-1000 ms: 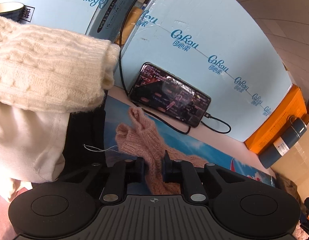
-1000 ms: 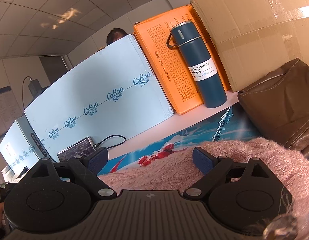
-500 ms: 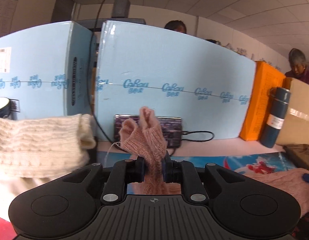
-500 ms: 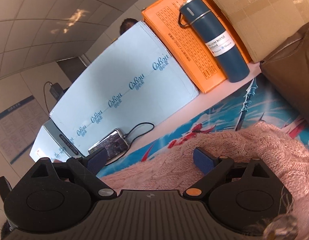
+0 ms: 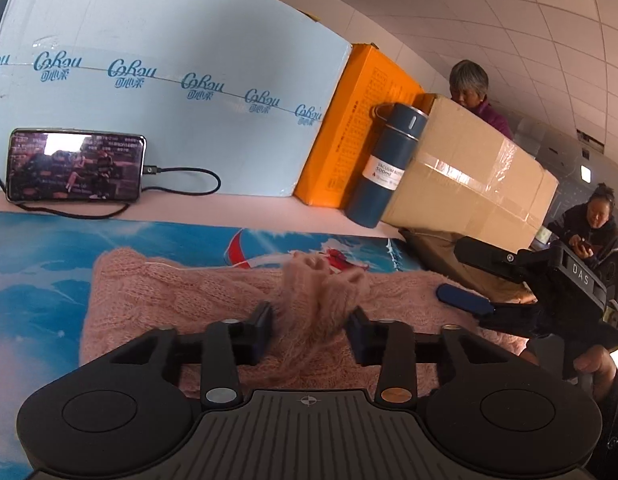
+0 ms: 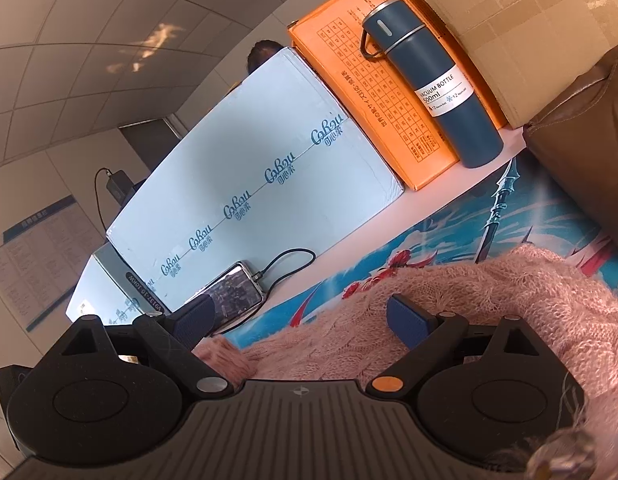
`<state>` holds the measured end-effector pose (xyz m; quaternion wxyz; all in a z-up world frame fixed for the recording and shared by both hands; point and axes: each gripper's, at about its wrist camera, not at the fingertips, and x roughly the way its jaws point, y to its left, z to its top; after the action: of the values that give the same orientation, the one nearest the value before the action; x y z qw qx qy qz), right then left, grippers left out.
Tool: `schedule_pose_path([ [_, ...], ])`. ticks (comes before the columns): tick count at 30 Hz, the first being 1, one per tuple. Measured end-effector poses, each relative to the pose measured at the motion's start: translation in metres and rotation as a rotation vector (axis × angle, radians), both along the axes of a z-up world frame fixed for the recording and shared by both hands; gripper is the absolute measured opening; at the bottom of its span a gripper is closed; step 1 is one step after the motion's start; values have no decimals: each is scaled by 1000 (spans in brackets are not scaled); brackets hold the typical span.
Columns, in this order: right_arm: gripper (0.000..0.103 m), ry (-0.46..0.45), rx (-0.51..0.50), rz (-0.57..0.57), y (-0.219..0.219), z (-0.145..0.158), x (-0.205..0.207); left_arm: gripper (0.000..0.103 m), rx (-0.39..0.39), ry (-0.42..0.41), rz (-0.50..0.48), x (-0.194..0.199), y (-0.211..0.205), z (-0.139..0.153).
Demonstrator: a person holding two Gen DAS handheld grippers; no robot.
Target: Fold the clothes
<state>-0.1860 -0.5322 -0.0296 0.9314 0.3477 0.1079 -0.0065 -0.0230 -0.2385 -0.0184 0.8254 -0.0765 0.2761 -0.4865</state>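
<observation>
A fuzzy pink knit sweater [image 5: 169, 300] lies spread on the blue printed mat [image 5: 37, 264]. Its sleeve cuff [image 5: 321, 292] stands bunched over the sweater body, between the fingers of my left gripper [image 5: 311, 320]. The jaws are opening and the pads have come off the cuff. My right gripper [image 6: 303, 316] hovers open just over the right part of the sweater [image 6: 529, 300], nothing between its fingers. It also shows at the right of the left wrist view, as the right gripper [image 5: 467, 276] held in a hand.
Along the back stand a pale blue box [image 5: 169, 80], an orange box [image 5: 349, 140], a dark blue vacuum bottle [image 5: 385, 168] and a taped cardboard box [image 5: 469, 176]. A phone [image 5: 75, 170] on a cable leans there. A brown bag [image 6: 581, 140] sits right. People are behind.
My left gripper swung right with the pink sleeve, away from the cream knit pile and over the sweater body, then its jaws parted. The right gripper rolled a little and stayed put.
</observation>
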Motion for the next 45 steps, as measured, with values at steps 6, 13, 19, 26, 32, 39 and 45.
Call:
schedule_pose_path([
  [6,93,-25,3,9,1,0,-1,95,-186,120,-106,3,5,-6],
  [13,93,-69,-11,26,3,3,-5,98,-305,220,-59,18,28,-7],
  [19,93,-73,85,108,16,18,0,99,-314,92,344,24,82,10],
  [26,93,106,209,299,53,28,38,99,-158,250,376,49,90,-19],
  [32,83,360,80,229,82,18,71,99,-97,227,311,44,79,-22],
  [39,15,351,-100,208,101,21,81,99,-85,204,287,39,76,-21],
  [45,19,384,-229,173,102,16,85,99,-75,193,275,36,72,-22],
])
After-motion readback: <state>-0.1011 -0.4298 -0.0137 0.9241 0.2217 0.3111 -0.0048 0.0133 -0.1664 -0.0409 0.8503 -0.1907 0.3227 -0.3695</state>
